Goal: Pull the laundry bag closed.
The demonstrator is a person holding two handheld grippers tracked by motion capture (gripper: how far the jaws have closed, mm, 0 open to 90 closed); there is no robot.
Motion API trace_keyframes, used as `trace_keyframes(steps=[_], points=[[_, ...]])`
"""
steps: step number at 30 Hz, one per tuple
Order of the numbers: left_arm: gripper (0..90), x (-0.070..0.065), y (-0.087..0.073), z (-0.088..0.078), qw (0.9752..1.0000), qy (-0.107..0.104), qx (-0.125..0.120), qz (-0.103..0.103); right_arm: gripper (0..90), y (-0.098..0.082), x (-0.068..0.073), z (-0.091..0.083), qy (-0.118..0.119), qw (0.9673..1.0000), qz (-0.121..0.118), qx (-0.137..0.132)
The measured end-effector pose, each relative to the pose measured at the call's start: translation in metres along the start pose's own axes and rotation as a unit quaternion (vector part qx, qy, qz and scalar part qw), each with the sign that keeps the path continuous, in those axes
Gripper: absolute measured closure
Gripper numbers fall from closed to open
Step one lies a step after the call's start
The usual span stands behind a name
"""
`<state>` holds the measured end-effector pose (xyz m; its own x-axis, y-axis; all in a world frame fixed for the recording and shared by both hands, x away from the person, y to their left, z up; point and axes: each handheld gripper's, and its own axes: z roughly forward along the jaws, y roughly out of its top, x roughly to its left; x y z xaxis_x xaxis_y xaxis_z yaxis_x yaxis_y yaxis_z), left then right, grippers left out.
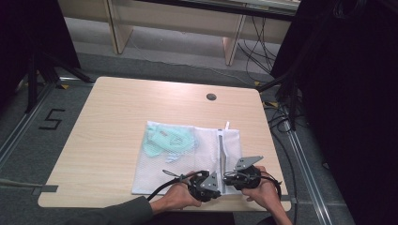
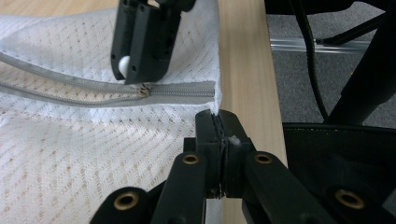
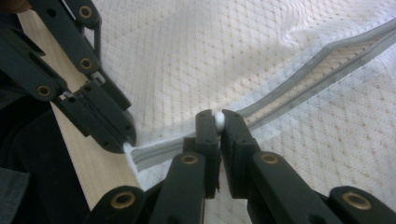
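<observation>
At the table's near edge, the left gripper (image 2: pixel 219 122) pinches the mesh bag (image 1: pixel 159 173) corner; the right gripper (image 3: pixel 218 122) clamps the zipper pull (image 3: pixel 218 120).

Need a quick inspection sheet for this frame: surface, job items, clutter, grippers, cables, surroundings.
Surface: light wood table, round grommet hole near far edge.
Job's things: white mesh laundry bag with green garment inside; grey zipper mostly open.
Clutter: nothing seen.
Grippers: left gripper shut on the bag's corner; right gripper shut on the white zipper pull.
Cables: black cables on the floor, far right.
Surroundings: floor marked "5"; wooden furniture legs behind.
</observation>
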<state>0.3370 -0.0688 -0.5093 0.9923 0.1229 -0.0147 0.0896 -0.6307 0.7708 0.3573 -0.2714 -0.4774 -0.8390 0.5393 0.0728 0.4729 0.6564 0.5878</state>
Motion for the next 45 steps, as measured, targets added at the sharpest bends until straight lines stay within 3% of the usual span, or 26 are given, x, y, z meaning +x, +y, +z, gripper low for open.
trace_keyframes(steps=[1,4,6,10,13,14,18,19,20,21,25,26,28,31,33,34,35,39,40,41,42,45], points=[[88.1,0.0,0.0,0.0,1.0,0.0,0.0,-0.001,86.5,0.0,0.001,0.002,0.003,0.9999,0.004,-0.011],[88.1,0.0,-0.001,0.0,1.0,-0.001,0.002,0.001,86.5,0.002,-0.002,0.0,-0.002,0.9999,-0.003,0.011],[88.0,-0.001,-0.001,0.0,1.0,0.001,-0.001,-0.002,86.5,0.002,-0.002,0.004,-0.001,1.0,-0.002,-0.004],[88.1,0.001,0.0,-0.002,1.0,0.002,0.0,0.005,86.5,0.003,-0.004,0.005,-0.003,1.0,-0.002,-0.003],[88.1,0.001,-0.001,-0.003,1.0,0.0,0.0,-0.002,86.4,0.005,-0.007,0.004,-0.003,0.9999,-0.009,0.008],[88.0,0.0,-0.001,-0.002,1.0,-0.001,-0.002,-0.005,86.5,0.005,-0.007,0.006,-0.008,0.9999,-0.008,-0.007],[88.1,-0.001,-0.001,-0.002,1.0,0.002,0.0,0.002,86.5,0.008,-0.01,0.006,-0.009,0.9998,-0.012,0.009],[88.1,-0.001,-0.001,-0.002,1.0,0.001,0.0,0.0,86.5,0.008,-0.01,0.009,-0.009,0.9999,-0.005,-0.005],[88.1,0.001,-0.001,-0.002,1.0,-0.001,0.004,0.008,86.5,0.01,-0.013,0.007,-0.009,0.9997,-0.018,0.01],[88.1,0.0,-0.002,-0.002,1.0,-0.003,0.002,-0.003,86.5,0.01,-0.011,0.01,-0.008,0.9999,-0.011,-0.004],[88.1,0.001,-0.002,-0.003,1.0,-0.003,0.002,-0.003,86.5,0.013,-0.016,0.01,-0.016,0.9997,-0.02,0.004],[88.1,0.001,-0.002,-0.003,1.0,-0.002,0.001,-0.004,86.5,0.013,-0.015,0.011,-0.022,0.9997,-0.009,0.008],[88.1,0.001,-0.001,-0.003,1.0,-0.003,0.001,0.002,86.5,0.014,-0.017,0.01,-0.018,0.9995,-0.023,0.009],[88.1,0.002,-0.002,-0.003,1.0,-0.004,0.002,-0.002,86.5,0.014,-0.019,0.011,-0.017,0.9996,-0.022,0.004],[88.1,0.001,-0.002,-0.004,1.0,-0.002,0.001,-0.008,86.5,0.014,-0.017,0.011,-0.018,0.9998,-0.003,0.012],[88.1,0.001,-0.002,-0.004,1.0,-0.002,-0.001,-0.008,86.5,0.015,-0.02,0.012,-0.021,0.9996,-0.021,0.002],[88.1,0.001,-0.002,-0.004,1.0,0.0,-0.001,-0.005,86.5,0.015,-0.021,0.012,-0.022,0.9995,-0.022,0.002],[88.1,0.0,-0.002,-0.003,1.0,0.0,0.0,-0.003,86.5,0.017,-0.022,0.01,-0.026,0.9994,-0.017,0.015],[88.1,0.0,-0.002,-0.003,1.0,0.0,0.001,-0.003,86.4,0.016,-0.022,0.013,-0.025,0.9996,-0.011,-0.003],[88.1,0.001,-0.002,-0.004,1.0,0.0,0.003,0.001,86.5,0.017,-0.024,0.011,-0.026,0.9993,-0.024,0.011],[88.1,0.001,-0.002,-0.003,1.0,-0.002,0.003,-0.002,86.5,0.016,-0.023,0.013,-0.027,0.9995,-0.016,-0.002],[88.2,0.001,-0.002,-0.003,1.0,-0.001,0.003,0.001,86.5,0.018,-0.025,0.013,-0.031,0.9993,-0.021,0.003]])
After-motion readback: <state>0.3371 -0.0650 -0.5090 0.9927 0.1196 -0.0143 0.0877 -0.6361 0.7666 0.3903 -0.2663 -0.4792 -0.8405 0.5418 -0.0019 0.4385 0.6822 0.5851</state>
